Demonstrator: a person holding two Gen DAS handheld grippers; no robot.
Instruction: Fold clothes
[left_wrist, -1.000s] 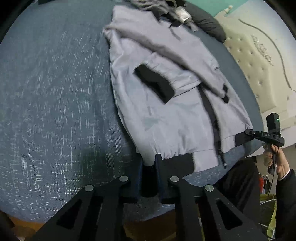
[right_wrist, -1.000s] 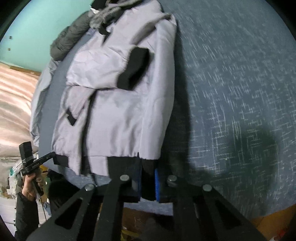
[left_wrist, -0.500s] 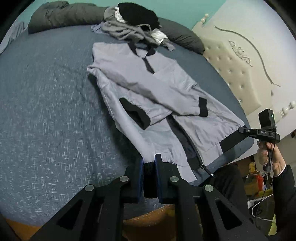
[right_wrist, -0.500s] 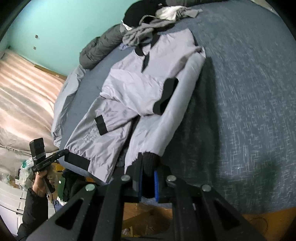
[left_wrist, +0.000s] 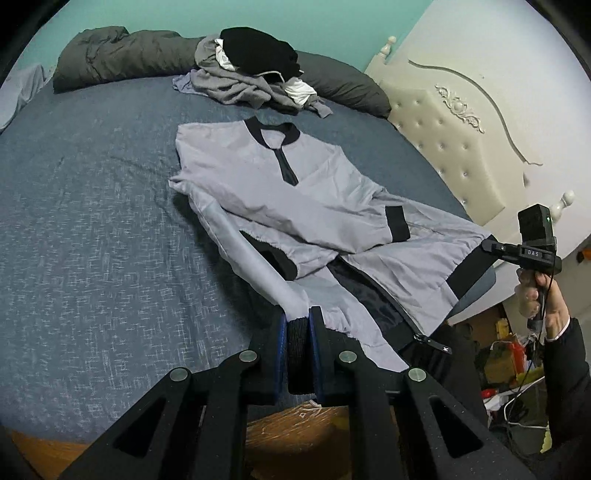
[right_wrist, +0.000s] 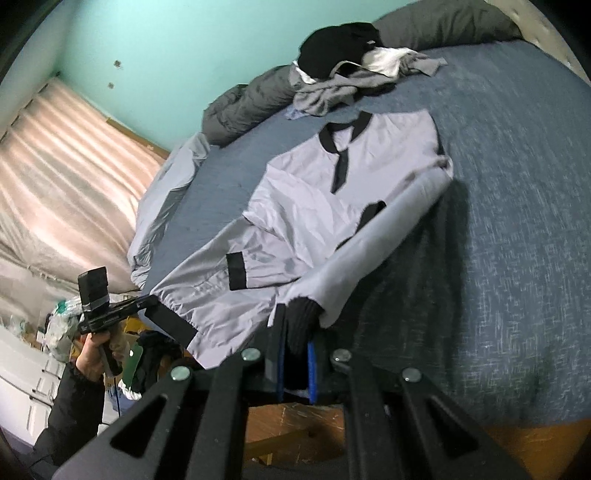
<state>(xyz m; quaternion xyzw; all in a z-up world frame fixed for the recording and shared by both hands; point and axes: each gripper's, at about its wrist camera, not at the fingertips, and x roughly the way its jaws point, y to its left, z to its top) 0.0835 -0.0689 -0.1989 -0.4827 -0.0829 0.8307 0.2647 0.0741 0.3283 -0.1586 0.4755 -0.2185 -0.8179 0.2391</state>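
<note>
We are holding a pale grey zip-front jacket with black knit collar, cuffs and hem band (left_wrist: 332, 206) by its hem, one gripper at each lower corner. Our left gripper (left_wrist: 298, 332) is clenching the black ribbed hem band between its blue-padded fingers (left_wrist: 281, 343), and it is angling downward toward the bed. Just ahead of this gripper, the jacket's side edge is lifting off the bed as a raised fold, while the chest and collar are lying flat farther ahead on the dark blue speckled bedspread (left_wrist: 92, 229).

Our right gripper (right_wrist: 295, 347) is likewise grasping a black ribbed bit of the hem, tilting down and forward. In the left wrist view this right gripper (left_wrist: 487, 245) is appearing off to the right, pinching the opposite hem corner, with our right hand (left_wrist: 535, 295) wrapping its handle, a dark sleeve below the wrist. In the right wrist view the left gripper (right_wrist: 151, 302) is showing to the left, our left hand (right_wrist: 96, 354) gripping its handle from beneath.

Both sleeves are lying folded across the jacket's front, their black cuffs near the middle. Beyond the collar, far ahead of both grippers, a heap of grey, black and white clothes (left_wrist: 255, 74) is sitting beside a dark grey pillow (left_wrist: 110, 55). A cream tufted headboard (left_wrist: 461, 140) is standing to the right of the left gripper.
</note>
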